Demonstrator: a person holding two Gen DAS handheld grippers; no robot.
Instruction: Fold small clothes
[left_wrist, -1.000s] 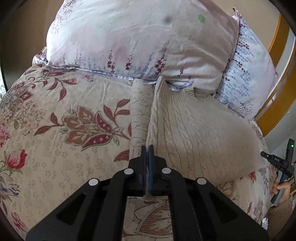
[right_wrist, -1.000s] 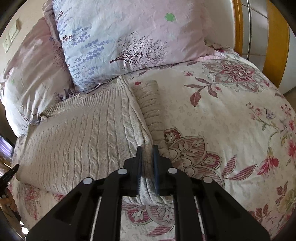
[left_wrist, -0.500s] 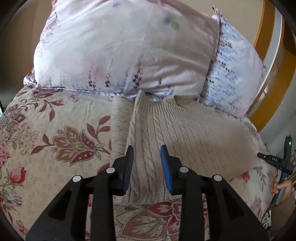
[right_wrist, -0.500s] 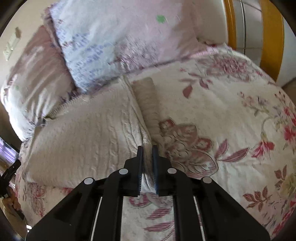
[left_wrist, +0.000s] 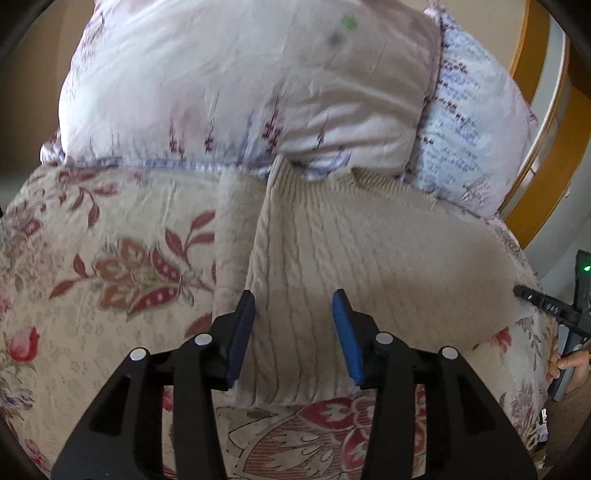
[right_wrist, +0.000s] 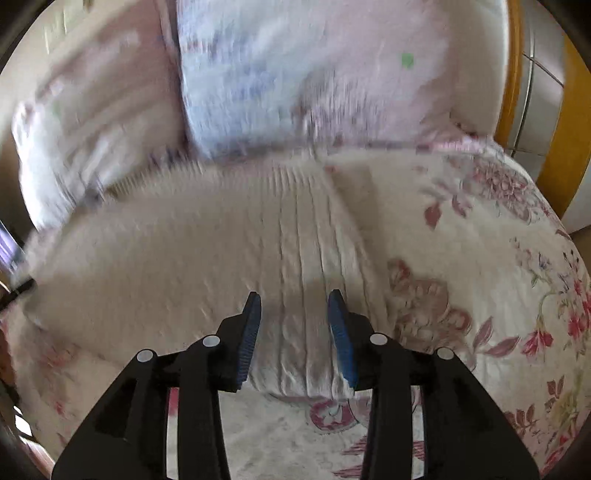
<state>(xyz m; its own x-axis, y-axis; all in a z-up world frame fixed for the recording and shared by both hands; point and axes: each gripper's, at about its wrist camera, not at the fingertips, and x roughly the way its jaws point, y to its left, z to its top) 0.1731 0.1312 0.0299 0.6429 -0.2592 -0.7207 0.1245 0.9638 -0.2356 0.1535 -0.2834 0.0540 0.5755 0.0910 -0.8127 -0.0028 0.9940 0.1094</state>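
Note:
A cream cable-knit sweater (left_wrist: 369, 258) lies flat on the floral bedspread (left_wrist: 110, 277), its neck near the pillows. One sleeve (left_wrist: 232, 229) is folded along its left side. My left gripper (left_wrist: 293, 325) is open and empty just above the sweater's near hem. In the blurred right wrist view the sweater (right_wrist: 221, 251) fills the middle, and my right gripper (right_wrist: 293, 321) is open and empty over its near edge.
Two pale floral pillows (left_wrist: 240, 85) (left_wrist: 476, 136) lie at the head of the bed. A wooden headboard (left_wrist: 535, 110) curves at the right. The right gripper's tip and a hand (left_wrist: 561, 332) show at the bed's right edge.
Both grippers were shut on the sweater's near edge one second ago. Both have let go and opened. The sweater has dropped flat on the bed. The right view has swung left.

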